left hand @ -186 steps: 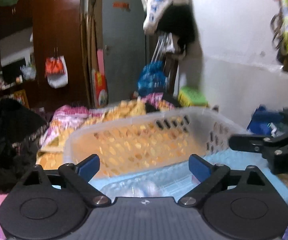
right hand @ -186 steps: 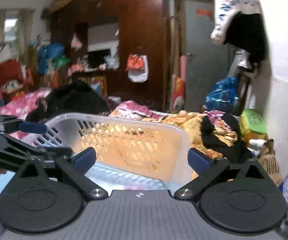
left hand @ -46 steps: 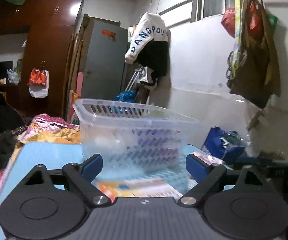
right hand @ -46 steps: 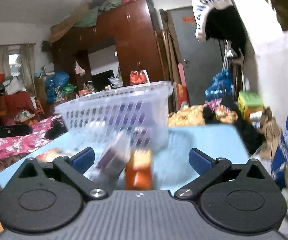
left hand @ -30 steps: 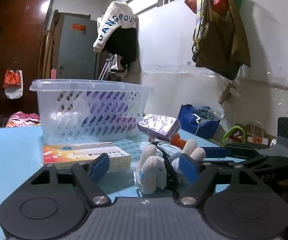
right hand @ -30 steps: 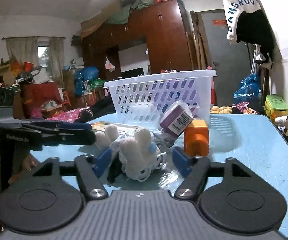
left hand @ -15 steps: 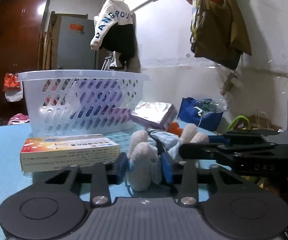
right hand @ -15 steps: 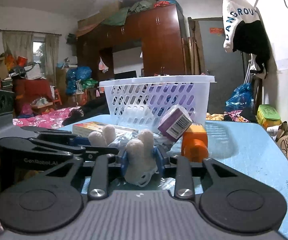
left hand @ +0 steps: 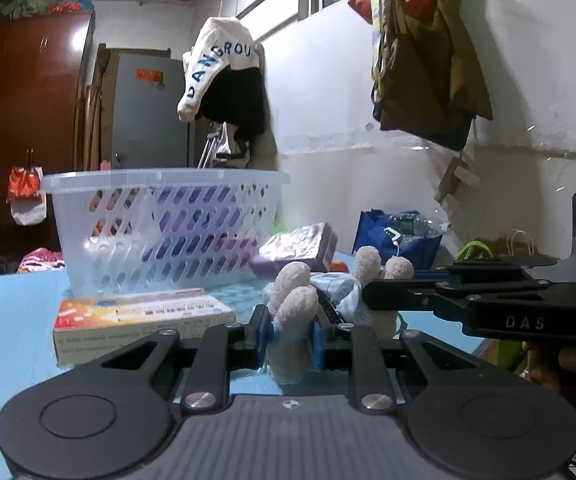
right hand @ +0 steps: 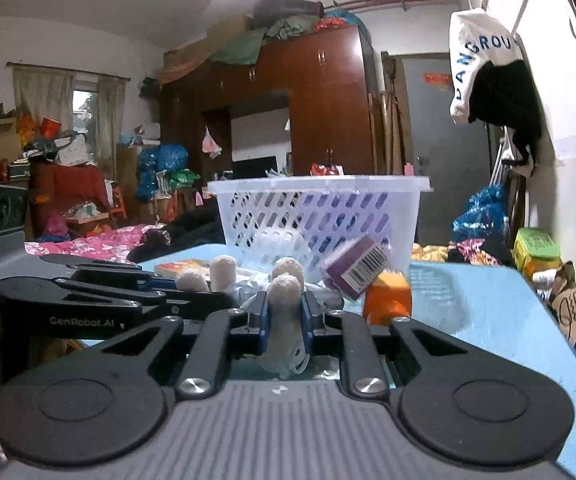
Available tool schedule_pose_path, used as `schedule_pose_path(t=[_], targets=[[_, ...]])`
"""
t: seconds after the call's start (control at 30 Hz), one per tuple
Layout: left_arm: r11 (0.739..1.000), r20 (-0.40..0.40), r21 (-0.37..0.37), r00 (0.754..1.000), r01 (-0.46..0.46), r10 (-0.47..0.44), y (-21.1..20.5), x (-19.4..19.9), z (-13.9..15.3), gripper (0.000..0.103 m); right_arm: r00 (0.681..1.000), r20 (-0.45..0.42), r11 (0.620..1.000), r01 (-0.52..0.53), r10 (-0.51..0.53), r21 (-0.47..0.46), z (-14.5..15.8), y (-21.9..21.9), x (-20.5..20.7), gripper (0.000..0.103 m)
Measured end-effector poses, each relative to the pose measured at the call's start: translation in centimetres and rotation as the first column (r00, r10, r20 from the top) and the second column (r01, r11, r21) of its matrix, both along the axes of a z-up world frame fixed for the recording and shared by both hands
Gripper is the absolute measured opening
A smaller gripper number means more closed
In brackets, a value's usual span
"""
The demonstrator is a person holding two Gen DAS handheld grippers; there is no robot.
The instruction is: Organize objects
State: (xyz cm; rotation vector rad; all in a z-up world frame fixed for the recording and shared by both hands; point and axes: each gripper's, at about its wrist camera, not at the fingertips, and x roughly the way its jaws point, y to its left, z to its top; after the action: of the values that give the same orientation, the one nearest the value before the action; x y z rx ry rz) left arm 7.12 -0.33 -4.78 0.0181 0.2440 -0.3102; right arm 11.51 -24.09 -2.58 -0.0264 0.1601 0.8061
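While both hand-held tools bear on it from opposite sides, a small white plush toy with blue cloth (left hand: 329, 292) lies on the pale blue tabletop (left hand: 12, 320), in front of the translucent white slotted plastic basket (left hand: 164, 232). The left gripper (left hand: 289, 338) has its blue pads pressed against one fuzzy white limb, its jaws closing on it; the right gripper (right hand: 285, 324) is clamped tight on another limb of the same toy. The toy's stubby limbs stick upward. Its body is bunched between the two tools, so which way its long axis runs cannot be told.

In front of the basket, on its left in the left wrist view, a flat rectangular cardboard box printed in orange and white (left hand: 140, 320) lies on its broad face, its long side running across the basket's front. A purple carton with a barcode (right hand: 353, 266) tilts against the basket's front wall, and an orange plastic bottle (right hand: 387, 298) stands just beside it, nearer than the basket. In the left wrist view a hand (left hand: 551, 360) grips the right tool's black handle at the right edge.
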Motion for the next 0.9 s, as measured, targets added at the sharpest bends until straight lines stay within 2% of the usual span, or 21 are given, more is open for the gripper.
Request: schedule_pose_path(t=[0.33, 0.6, 0.73, 0.9], targets=[[0.999, 0.096, -0.009, 0.994, -0.045, 0.046, 0.7, -1.9, 3.6, 0.025, 0.995, 0.082, 0.998, -0.064, 0.063, 0.013, 4.2, 1.4, 0.4, 0.017], [0.995, 0.197, -0.006, 0.976, -0.098, 0.097, 1.6, -0.8, 8.7, 0.025, 0.985, 0.142, 0.995, -0.101, 0.1, 0.002, 8.9, 3.3, 3.1, 0.017], [0.991, 0.222, 0.013, 0.967, -0.133, 0.126, 2.0, 1.7, 12.0, 0.025, 0.984, 0.154, 0.996, -0.089, 0.092, -0.024, 10.8, 5.0, 5.7, 0.017], [0.983, 0.198, 0.031, 0.965, -0.182, 0.172, 3.2, 6.7, 14.9, 0.024, 0.99, 0.082, 0.993, -0.112, 0.114, -0.029, 12.4, 7.2, 10.9, 0.015]])
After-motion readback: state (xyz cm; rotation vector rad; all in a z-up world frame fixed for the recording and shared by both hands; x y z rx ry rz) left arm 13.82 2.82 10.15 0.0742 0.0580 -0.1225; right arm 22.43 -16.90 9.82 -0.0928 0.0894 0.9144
